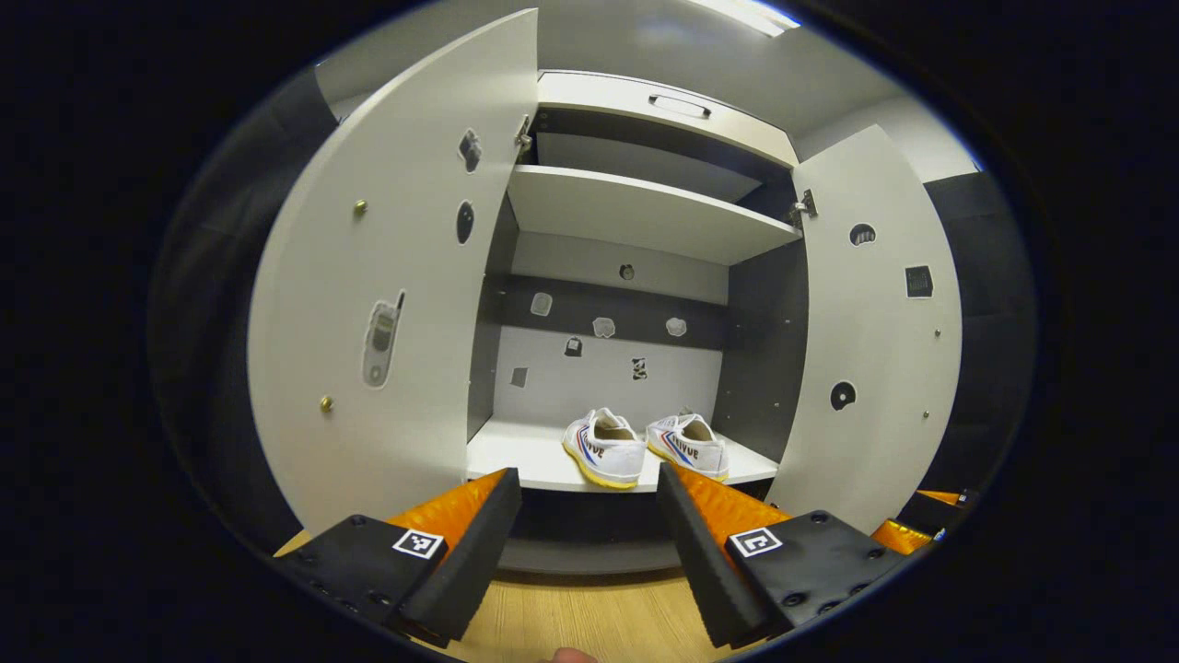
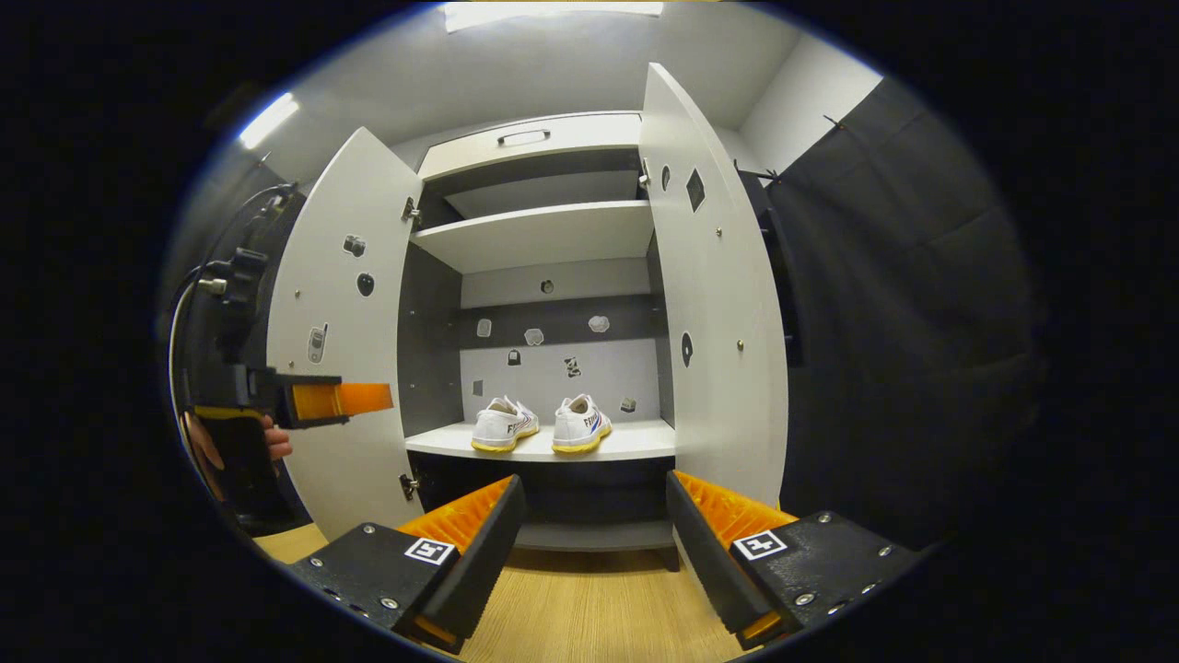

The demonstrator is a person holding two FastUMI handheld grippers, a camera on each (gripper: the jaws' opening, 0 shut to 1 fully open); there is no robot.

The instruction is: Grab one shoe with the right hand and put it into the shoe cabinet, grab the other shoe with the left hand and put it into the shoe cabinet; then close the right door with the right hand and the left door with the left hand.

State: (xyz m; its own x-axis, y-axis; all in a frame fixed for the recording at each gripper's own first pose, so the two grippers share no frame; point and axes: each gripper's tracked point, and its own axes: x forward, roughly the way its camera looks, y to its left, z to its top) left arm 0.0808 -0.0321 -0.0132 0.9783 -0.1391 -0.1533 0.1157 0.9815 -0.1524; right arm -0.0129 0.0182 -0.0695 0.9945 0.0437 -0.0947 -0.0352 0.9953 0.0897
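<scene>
Left gripper (image 1: 589, 543): nearest the camera, jaws spread wide and holding nothing, hovering over the wooden floor (image 1: 589, 617) in front of the cabinet.
Right gripper (image 2: 594, 548): jaws likewise released and empty, facing the open shoe cabinet (image 2: 543, 235) head-on.
Seen from the right: the left gripper also shows far off to the left of the right jaws, held in a hand (image 2: 274, 440) just in front of the left door.
Shoes: both the left shoe (image 1: 606, 448) and the right shoe (image 1: 689, 445) already stand side by side on the lower shelf (image 1: 516, 460), straight ahead beyond the jaws.
Shoe axis: each long axis runs front to back; heels face the jaws, toes point at the back panel.
Remaining step: judging by this, the doors are what is left.
Right door (image 2: 723, 304): swung fully open, ahead and right of the right jaws, its edge facing them.
Left door (image 1: 387, 295): wide open, ahead and left of the left jaws.
Door handling: probably stiff, light panels on hinges, smooth and a little slippery; a push on the free edge far from the hinges should swing them easiest.
Door axis: both stand upright, long axis vertical, faces angled outward.
</scene>
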